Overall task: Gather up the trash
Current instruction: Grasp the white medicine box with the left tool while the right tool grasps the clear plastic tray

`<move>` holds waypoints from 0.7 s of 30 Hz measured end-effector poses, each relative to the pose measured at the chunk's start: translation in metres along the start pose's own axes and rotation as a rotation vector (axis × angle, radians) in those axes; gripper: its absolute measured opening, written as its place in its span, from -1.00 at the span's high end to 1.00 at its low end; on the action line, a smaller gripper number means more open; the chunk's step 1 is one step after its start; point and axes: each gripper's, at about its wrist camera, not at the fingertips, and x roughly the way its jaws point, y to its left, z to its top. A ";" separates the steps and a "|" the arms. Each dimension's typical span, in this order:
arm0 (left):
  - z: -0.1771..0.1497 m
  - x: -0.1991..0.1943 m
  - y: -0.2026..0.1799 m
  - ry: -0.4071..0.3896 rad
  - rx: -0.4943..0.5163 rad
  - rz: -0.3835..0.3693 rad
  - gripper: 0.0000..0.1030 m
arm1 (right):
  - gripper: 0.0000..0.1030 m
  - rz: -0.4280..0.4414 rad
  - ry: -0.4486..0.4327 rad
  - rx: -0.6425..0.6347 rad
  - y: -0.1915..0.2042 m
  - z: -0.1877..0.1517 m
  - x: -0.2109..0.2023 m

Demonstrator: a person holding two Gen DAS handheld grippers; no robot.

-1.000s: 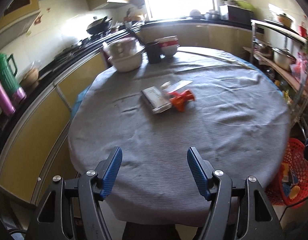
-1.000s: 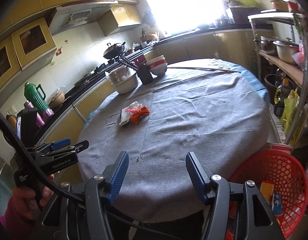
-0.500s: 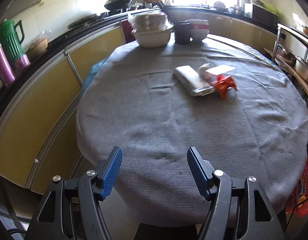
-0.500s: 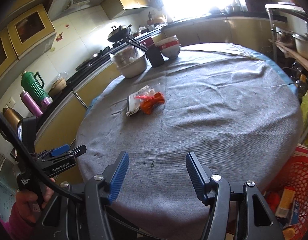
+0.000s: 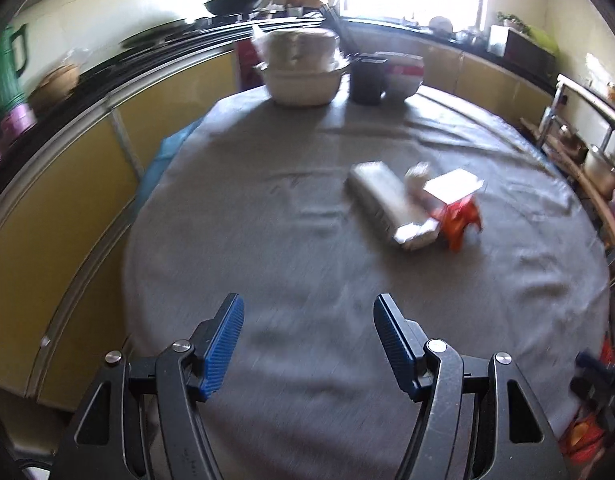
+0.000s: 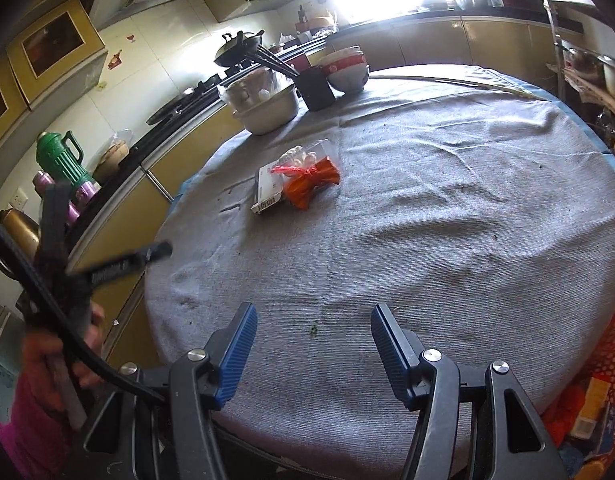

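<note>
Both pairs of fingers stand apart with nothing between them: the left gripper (image 5: 309, 344) and the right gripper (image 6: 313, 354) each hover above the near edge of the table (image 6: 467, 220), their blue pads spread and clear of the cloth. That spread suits a first pick, since neither tool carries anything yet.

Order of items, largest first. A grey cloth covers the round table to its rim. At the far edge sit a stacked white pot (image 6: 267, 108), a dark cup (image 6: 317, 88) and red-and-white bowls (image 6: 347, 70), grouped out of the working area and probably not trash. Beyond the table's right edge, low down, stands a red mesh basket (image 6: 603, 360) that already holds packaging; it is the likely destination.

Trash lies in one cluster toward the table's middle, left of centre in the right wrist view, well apart from both grippers: a flat white packet (image 6: 267, 190), touching it an orange wrapper (image 6: 313, 184), and a small clear bag with pale contents (image 6: 301, 156) at the far side of the cluster. Small green crumbs (image 6: 314, 328) lie near the near edge.

Judgement: both tools are approaching, and the cluster is the first target
</note>
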 end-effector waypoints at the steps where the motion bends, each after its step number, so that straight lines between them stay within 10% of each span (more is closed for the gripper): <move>1: 0.011 0.006 -0.003 -0.008 -0.001 -0.017 -0.32 | -0.23 -0.007 -0.005 0.003 -0.004 0.000 -0.001; 12: 0.102 0.111 -0.052 0.085 0.091 0.033 -0.32 | -0.23 -0.030 -0.037 0.109 -0.056 0.005 -0.012; 21: 0.090 0.109 -0.095 0.062 0.253 -0.020 -0.31 | -0.23 -0.010 -0.053 0.164 -0.081 0.004 -0.016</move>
